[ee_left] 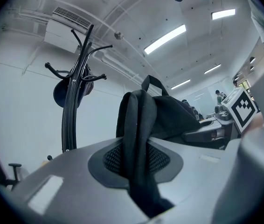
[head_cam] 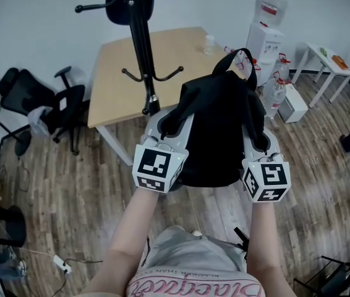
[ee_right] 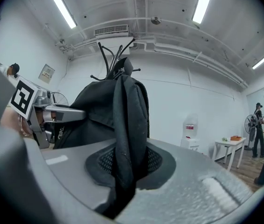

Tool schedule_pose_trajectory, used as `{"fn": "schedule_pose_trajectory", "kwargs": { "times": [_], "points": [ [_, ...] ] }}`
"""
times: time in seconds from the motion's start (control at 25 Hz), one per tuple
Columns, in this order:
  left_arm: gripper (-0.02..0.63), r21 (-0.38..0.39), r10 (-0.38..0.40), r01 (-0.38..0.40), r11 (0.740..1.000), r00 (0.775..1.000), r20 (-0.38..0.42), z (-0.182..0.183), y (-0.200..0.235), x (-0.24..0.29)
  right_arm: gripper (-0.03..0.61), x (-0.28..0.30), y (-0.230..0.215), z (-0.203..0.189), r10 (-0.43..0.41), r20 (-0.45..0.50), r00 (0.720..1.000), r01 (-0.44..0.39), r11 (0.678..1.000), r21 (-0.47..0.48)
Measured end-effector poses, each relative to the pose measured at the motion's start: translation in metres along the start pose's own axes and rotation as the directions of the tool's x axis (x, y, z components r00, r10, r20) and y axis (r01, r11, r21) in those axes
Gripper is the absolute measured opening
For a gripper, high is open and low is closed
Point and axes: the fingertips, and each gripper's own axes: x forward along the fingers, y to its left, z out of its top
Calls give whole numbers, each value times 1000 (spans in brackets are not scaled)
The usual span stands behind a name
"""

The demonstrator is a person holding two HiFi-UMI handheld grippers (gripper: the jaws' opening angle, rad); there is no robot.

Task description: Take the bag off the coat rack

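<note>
Your left gripper is clenched on a fold of the black fabric bag. In the left gripper view the cloth runs straight down between the jaws. Your right gripper is clamped the same way on the bag's other side, with a dark fold pinched between its jaws. The bag hangs in the air between both grippers, above the wood floor. It sits just right of the black metal coat rack, and in the head view it is clear of the hooks. A light wooden table stands behind the rack. A white water dispenser is further right.
</note>
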Motion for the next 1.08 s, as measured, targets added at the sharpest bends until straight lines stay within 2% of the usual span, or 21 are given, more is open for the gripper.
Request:
{"fn": "schedule_pose_trajectory", "kwargs": {
  "times": [0.8,1.08],
  "points": [
    [92,14,-55,55,998,996,70,27,-17,21,44,-13,-28,21,-59,35,998,60,998,-35],
    [87,12,-72,71,997,995,63,30,-27,25,44,-21,-34,21,-70,27,997,71,996,-47]
  ]
}}
